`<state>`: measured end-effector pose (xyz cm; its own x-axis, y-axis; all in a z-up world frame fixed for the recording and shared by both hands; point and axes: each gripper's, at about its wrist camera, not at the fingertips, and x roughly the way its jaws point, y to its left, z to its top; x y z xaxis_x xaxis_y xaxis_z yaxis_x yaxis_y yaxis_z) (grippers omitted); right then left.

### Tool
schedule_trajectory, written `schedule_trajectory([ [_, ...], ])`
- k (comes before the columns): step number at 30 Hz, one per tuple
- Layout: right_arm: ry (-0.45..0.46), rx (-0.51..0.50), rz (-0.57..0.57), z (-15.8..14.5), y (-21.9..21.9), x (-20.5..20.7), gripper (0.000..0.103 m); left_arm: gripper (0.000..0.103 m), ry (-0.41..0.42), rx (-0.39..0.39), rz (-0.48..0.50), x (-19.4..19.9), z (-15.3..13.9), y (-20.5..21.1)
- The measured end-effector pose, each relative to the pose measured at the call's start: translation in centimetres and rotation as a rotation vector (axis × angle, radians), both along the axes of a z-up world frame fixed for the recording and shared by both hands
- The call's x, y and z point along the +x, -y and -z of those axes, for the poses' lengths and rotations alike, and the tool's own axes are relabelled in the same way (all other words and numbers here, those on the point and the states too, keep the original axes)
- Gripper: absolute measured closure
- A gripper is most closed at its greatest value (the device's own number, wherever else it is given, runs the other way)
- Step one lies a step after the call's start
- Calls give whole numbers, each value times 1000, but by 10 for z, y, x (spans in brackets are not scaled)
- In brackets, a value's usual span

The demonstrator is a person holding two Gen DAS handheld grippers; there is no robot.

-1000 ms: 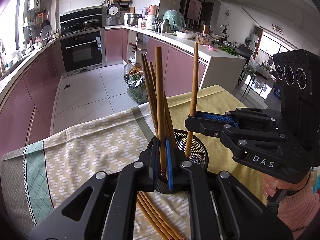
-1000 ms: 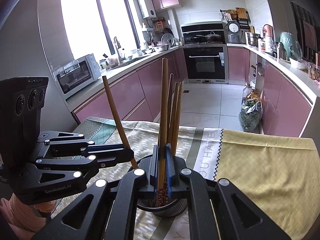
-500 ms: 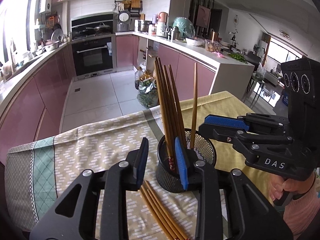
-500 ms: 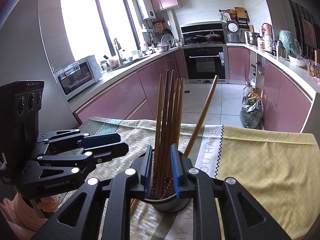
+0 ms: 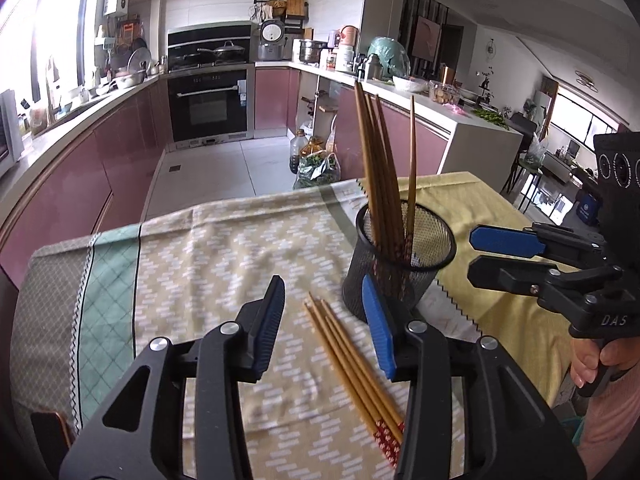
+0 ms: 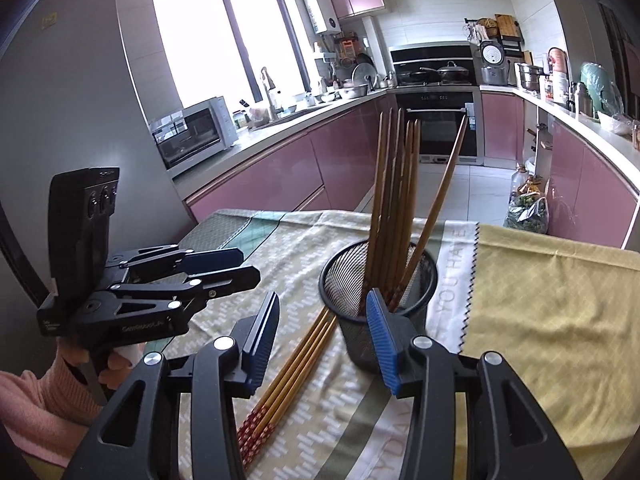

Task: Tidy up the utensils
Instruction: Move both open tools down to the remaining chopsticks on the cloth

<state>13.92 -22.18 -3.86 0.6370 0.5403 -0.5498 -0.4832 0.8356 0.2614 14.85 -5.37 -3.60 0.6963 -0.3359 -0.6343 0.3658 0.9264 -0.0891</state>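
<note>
Black wire-mesh metal holder (image 5: 400,256), matt, at centre right of the left wrist view. Wooden chopsticks (image 5: 384,168), smooth, light brown, standing in it; loose chopsticks (image 5: 352,368) with red patterned ends lying at lower centre. Woven cloth (image 5: 224,256), matt, printed and creased, covering the worktop. Left tool (image 5: 324,324): matt black plastic, ribbed blue pads (image 5: 378,326), shiny metal screws.

Bright daylight, blown-out window (image 6: 224,44) glare, fisheye edge warping, slight tablecloth (image 5: 224,248) blur
</note>
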Motion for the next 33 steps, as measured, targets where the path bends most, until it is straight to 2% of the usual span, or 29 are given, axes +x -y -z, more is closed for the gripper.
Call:
schedule_trajectory([
  [10,-136,-30,-27,50,-18,-5,60,62,-125,33,0,-17,54,-1],
  [14,-167,-27,-13,61,-18,-5,60,62,-162,45,3,-18,67,3],
  [24,-204,-17,-3,74,-14,-8,60,62,-216,66,17,-15,88,16],
  [33,-220,-13,-6,80,-13,-10,59,62,-221,76,10,-14,92,18],
])
